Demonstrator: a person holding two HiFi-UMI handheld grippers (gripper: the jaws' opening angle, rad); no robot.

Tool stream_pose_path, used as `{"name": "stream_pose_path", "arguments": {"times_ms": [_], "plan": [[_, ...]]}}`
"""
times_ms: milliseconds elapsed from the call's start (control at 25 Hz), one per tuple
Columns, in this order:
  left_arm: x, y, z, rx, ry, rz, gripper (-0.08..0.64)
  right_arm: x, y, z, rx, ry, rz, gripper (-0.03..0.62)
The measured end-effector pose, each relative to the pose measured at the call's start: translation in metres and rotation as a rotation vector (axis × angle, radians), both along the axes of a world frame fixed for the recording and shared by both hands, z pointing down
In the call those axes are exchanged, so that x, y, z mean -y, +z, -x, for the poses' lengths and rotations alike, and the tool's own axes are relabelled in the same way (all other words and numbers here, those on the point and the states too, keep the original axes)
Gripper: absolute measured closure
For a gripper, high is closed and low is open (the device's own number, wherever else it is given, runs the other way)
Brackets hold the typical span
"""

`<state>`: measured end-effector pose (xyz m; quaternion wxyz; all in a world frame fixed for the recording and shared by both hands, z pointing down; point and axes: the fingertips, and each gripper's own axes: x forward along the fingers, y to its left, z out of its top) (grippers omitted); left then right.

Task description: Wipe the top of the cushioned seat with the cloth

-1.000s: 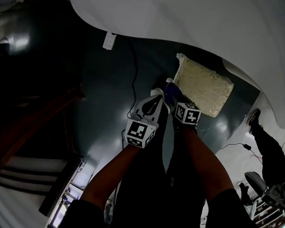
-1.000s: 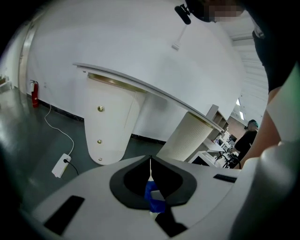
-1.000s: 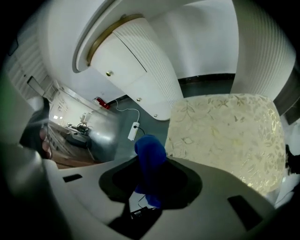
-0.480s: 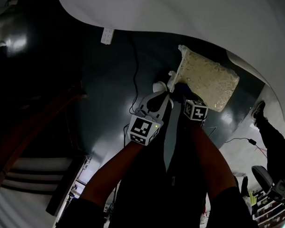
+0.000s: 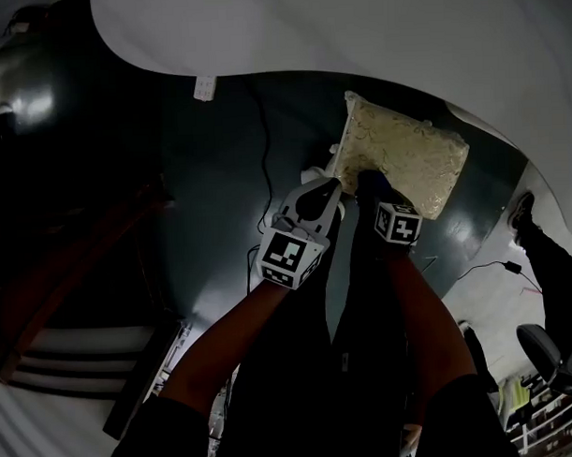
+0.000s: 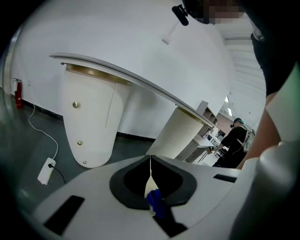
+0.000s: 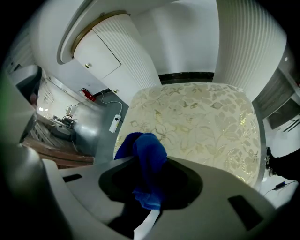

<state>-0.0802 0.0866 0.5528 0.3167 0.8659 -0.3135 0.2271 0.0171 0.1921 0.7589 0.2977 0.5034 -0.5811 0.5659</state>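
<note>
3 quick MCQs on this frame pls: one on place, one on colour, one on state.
1. Where is the power strip? A on a shelf; B hung on a wall; C on the floor.
2. What colour is the cloth? A blue; B red; C green.
3. How do the right tool jaws stand? A wide open, empty; B shut on the cloth; C shut on a cable.

Key: C, it lies flat on the dark floor with its cable trailing; A, it reads bright blue in the right gripper view; B, the cloth bunches out from between the jaws, over the cushioned seat.
</note>
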Motion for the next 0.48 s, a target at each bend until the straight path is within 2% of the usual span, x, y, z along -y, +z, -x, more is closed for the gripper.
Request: {"name": "stream_pose_path", "arguments": {"times_ms": [480], "plan": [[-0.039, 0.008, -0.072, -0.001, 0.146, 0.023, 0.541, -0.026, 0.006, -0.053, -0.012, 0.031, -0.005, 0.456]]}}
